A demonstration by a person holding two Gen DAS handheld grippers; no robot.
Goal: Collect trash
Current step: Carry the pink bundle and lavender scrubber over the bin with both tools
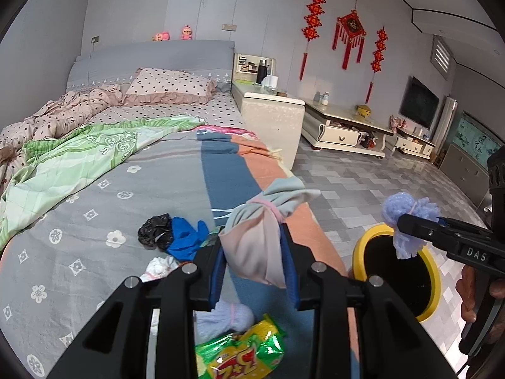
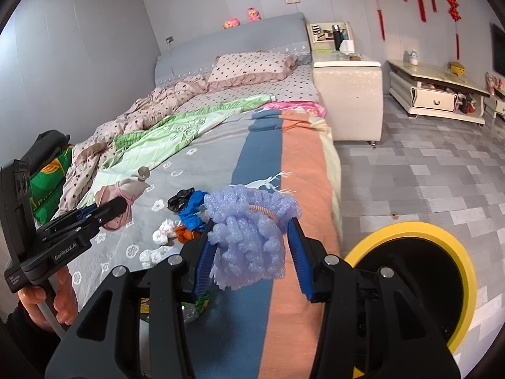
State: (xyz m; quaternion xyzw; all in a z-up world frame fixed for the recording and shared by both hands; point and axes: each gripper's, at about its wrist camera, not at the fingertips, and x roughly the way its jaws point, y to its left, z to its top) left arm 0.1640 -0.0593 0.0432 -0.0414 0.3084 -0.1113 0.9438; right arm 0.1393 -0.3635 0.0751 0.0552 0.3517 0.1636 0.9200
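Observation:
My left gripper (image 1: 254, 254) is shut on a pale pink and blue cloth bundle (image 1: 255, 240) tied with a pink band, held above the bed's near edge; it also shows in the right wrist view (image 2: 121, 202). My right gripper (image 2: 249, 246) is shut on a lilac foam bundle (image 2: 249, 230), which the left wrist view (image 1: 407, 221) shows above the yellow-rimmed bin (image 1: 399, 271). The bin (image 2: 416, 271) stands on the floor beside the bed. A black and blue wad (image 1: 172, 233), white wads (image 2: 159, 243), a pale blue bundle (image 1: 224, 317) and a green-yellow snack bag (image 1: 243, 353) lie on the bedspread.
The bed (image 1: 132, 170) carries a green quilt (image 1: 63, 164), a dotted duvet and a pillow (image 1: 170, 87). A white bedside cabinet (image 1: 271, 110) stands at its right. A low TV table (image 1: 344, 129) is across the grey tiled floor (image 2: 426, 173).

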